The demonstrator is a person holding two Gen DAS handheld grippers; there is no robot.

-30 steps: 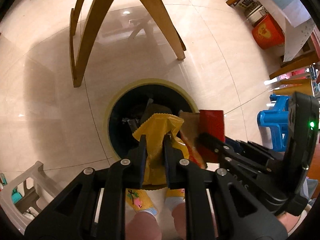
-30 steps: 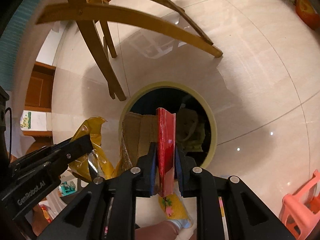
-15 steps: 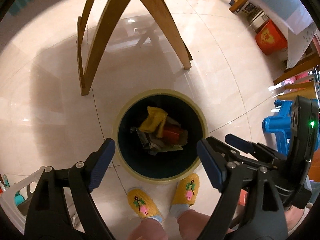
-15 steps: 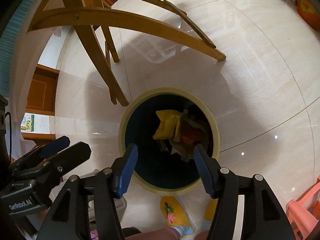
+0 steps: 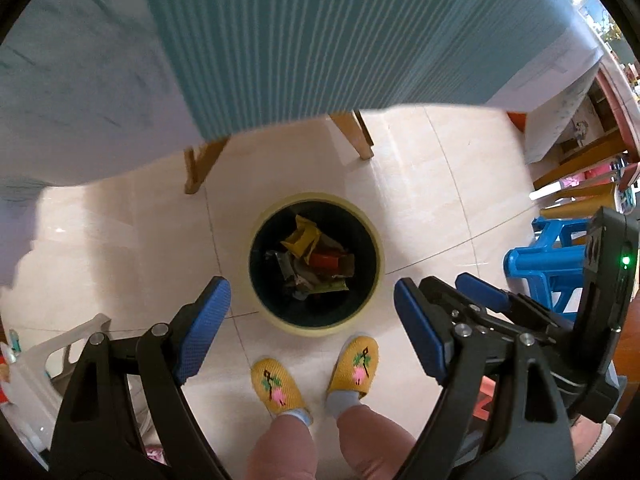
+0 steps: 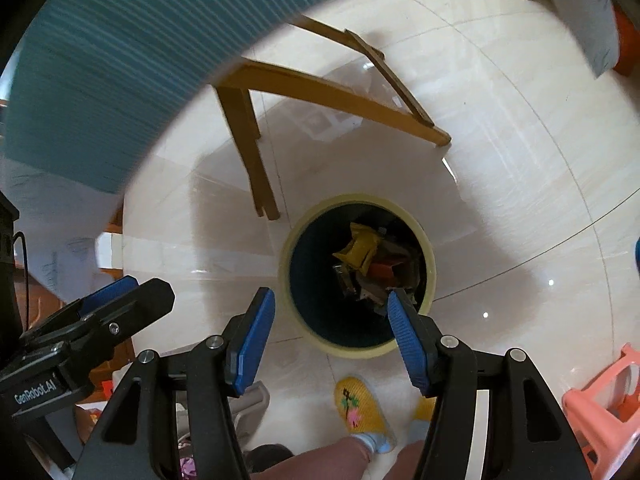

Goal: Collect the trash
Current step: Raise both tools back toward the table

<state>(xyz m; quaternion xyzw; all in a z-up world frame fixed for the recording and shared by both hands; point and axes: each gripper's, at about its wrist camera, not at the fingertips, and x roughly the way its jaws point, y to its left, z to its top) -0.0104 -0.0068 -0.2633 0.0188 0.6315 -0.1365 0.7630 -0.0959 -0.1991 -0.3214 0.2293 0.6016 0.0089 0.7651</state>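
A round bin with a pale yellow rim (image 5: 376, 240) (image 6: 430, 252) stands on the tiled floor below both grippers. Inside it lie a yellow wrapper (image 5: 302, 236) (image 6: 358, 248), a red pack (image 5: 326, 260) (image 6: 382, 270) and other crumpled wrappers. My left gripper (image 5: 312, 332) hangs well above the bin, open, with nothing between its blue pads. My right gripper (image 6: 330, 340) is also high above the bin and open, empty. In the left wrist view the right gripper (image 5: 452, 304) shows at the right; in the right wrist view the left gripper (image 6: 132, 296) shows at the left.
A table with a teal ribbed cloth (image 5: 320, 32) (image 6: 100, 60) and wooden legs (image 5: 200, 166) (image 6: 256, 168) overhangs the floor beyond the bin. A person's feet in yellow slippers (image 5: 276, 384) (image 6: 358, 410) stand before the bin. A blue stool (image 5: 544, 264), a pink stool (image 6: 600, 408) and a white stool (image 5: 36, 376) flank them.
Both grippers opened and let go of the yellow wrapper and the red pack, which now lie in the bin. Both then rose, so the bin looks smaller and the table's cloth came into view.
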